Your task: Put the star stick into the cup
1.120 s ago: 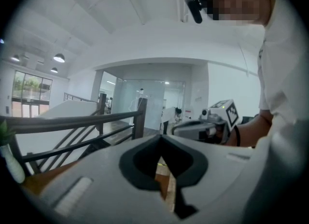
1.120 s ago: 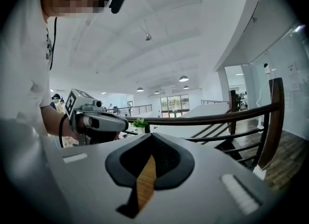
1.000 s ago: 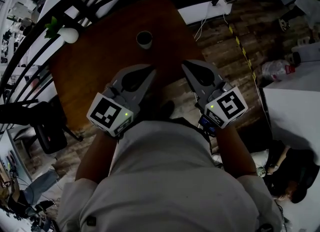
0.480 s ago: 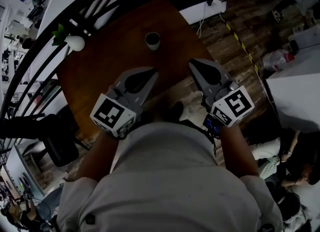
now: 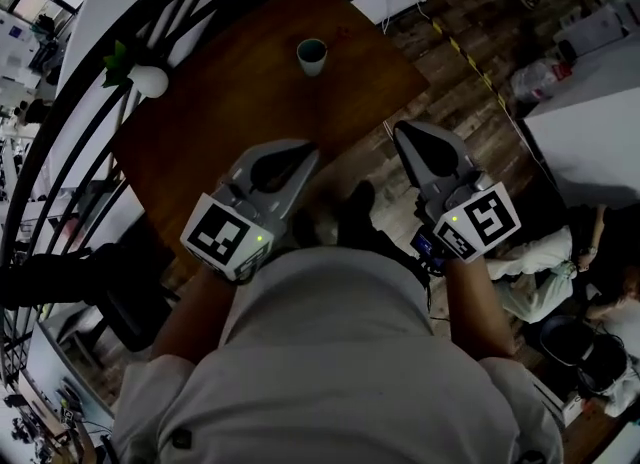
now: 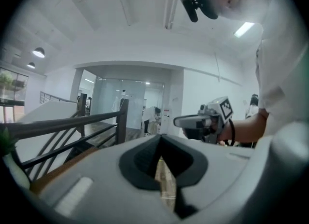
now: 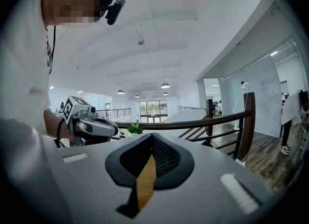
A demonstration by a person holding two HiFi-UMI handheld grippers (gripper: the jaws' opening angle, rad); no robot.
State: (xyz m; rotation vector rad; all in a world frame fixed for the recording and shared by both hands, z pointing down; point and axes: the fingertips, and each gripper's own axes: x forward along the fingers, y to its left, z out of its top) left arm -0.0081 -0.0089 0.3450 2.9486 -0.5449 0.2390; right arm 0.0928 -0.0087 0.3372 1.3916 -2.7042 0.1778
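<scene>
– On the table [image 5: 230, 102], head view: what do I mark?
– Cup [image 5: 311, 55], upright near the far edge, well apart from both claws. I get it from the head view alone; neither gripper view takes it in. Star stick: I cannot tell where it lies.
– And the claws?
– Left gripper [image 5: 303, 149] at the table's near edge. Right gripper [image 5: 402, 134] just off that edge, over the plank floor [image 5: 450, 72]. From above I read only their grey backs. Left gripper view: the jaw tips meet, with nothing between them. Right gripper view: likewise, tips together and nothing held.
– What else do the gripper views add?
– Each shows the other gripper side-on, held near level, plus the dark railing [image 7: 207, 119] and ceiling lamps [image 7: 165, 86]. The potted plant [image 5: 148, 80] sits at the table's left corner as seen from above. In the right gripper view it appears as green leaves behind the left gripper.
</scene>
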